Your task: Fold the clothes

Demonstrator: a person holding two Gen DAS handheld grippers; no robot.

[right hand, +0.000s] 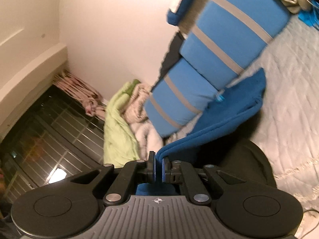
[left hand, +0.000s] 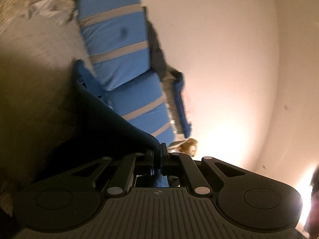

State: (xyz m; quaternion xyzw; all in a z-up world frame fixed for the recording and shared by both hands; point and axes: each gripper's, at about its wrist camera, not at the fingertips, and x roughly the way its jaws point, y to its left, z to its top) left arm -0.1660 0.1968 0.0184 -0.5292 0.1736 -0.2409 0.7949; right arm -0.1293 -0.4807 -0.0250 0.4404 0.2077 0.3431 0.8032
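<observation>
A blue garment [right hand: 229, 109] is held up over the bed by both grippers. In the right wrist view my right gripper [right hand: 158, 166] is shut on its folded blue edge, and the cloth runs up and right from the jaws. In the left wrist view my left gripper [left hand: 159, 156] is shut on the same garment [left hand: 111, 119], which looks dark here and rises up and left from the jaws. The rest of the garment is hidden below the grippers.
Blue cushions with grey stripes [left hand: 117, 37] [right hand: 223, 59] stand against a pale wall [left hand: 219, 59]. A white quilted bed cover [right hand: 289, 99] lies to the right. Green and white bedding [right hand: 119, 123] is heaped by a dark barred window [right hand: 45, 139].
</observation>
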